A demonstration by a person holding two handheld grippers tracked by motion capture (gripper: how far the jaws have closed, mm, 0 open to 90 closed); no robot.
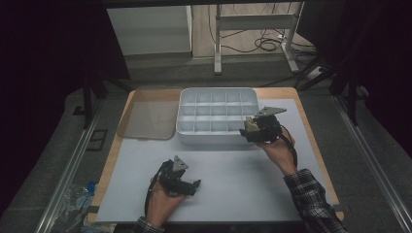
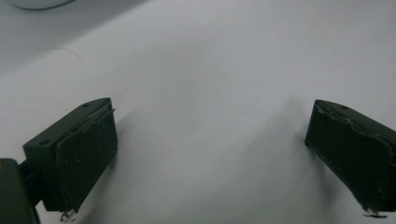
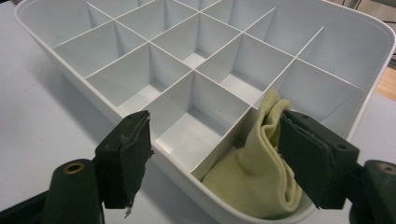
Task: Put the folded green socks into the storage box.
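A white tray [image 1: 217, 90] divided into several compartments stands at the back middle of the table. A pale yellow cloth [image 3: 252, 177] lies crumpled in the tray's [image 3: 355, 51] near corner compartment and leans on one pad of my right gripper [image 3: 219, 154]. That gripper's jaws stand wide apart and do not press the cloth. From above, my right gripper [image 1: 252, 127] hovers over the tray's near right corner with the cloth [image 1: 250, 124] at its tip. My left gripper [image 1: 193, 187] rests low near the table's front, and its jaws [image 2: 210, 154] are open over bare white surface.
A translucent lid [image 1: 148, 119] lies flat to the left of the tray. The white mat [image 1: 233, 170] covers most of the wooden tabletop. A crumpled plastic bag [image 1: 77, 196] sits off the table's front left corner. Cables and a white frame lie on the floor beyond.
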